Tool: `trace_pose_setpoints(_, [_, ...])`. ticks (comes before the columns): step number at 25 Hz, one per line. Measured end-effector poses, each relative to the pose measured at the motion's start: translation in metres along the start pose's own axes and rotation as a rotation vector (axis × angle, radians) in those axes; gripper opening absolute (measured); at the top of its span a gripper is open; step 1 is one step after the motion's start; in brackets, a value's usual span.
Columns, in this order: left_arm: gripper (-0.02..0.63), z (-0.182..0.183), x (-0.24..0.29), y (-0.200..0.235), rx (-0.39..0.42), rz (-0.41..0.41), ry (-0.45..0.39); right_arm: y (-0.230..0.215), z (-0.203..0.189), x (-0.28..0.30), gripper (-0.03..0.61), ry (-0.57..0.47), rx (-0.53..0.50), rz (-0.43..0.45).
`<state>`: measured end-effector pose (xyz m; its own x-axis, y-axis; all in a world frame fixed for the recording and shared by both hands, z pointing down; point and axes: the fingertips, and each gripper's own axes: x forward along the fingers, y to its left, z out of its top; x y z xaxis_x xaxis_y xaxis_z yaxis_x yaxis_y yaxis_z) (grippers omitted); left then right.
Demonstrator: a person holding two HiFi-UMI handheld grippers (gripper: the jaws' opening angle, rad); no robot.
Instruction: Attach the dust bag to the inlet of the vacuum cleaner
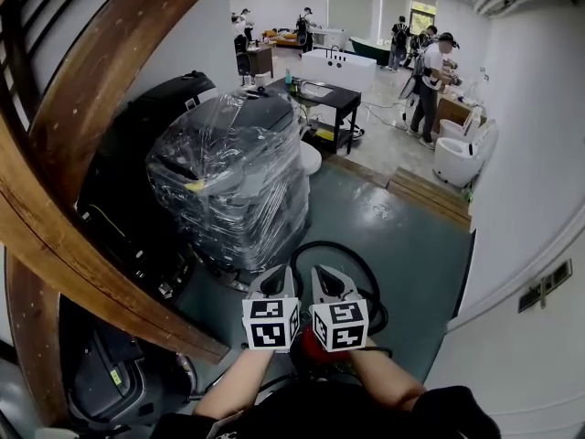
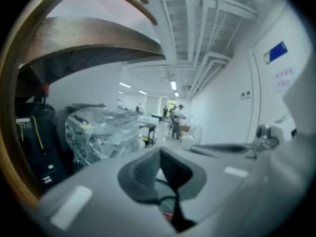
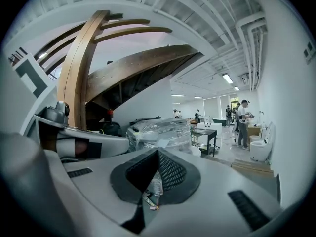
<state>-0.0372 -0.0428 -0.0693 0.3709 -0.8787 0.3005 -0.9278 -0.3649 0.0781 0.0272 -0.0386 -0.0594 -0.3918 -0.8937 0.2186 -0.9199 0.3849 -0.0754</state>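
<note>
Vacuum cleaner [image 1: 313,347], red, sits on the floor [image 1: 411,263] just under the two hand-held grippers, its black hose [image 1: 331,243] looped beyond. The left hand-held gripper [image 1: 278,276] and right hand-held gripper [image 1: 329,276] are both closed and empty.

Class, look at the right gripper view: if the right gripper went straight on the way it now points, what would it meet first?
Most likely the plastic-wrapped stack, which shows straight beyond the shut tips of the right gripper, though depth is hard to judge.
</note>
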Motion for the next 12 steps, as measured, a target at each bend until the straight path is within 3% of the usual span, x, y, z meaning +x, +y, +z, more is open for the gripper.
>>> trace_pose_setpoints(12, [0.000,0.003,-0.002,0.019,-0.002,0.026,-0.009,0.007,-0.003,0.007,-0.002,-0.008,-0.022,-0.018])
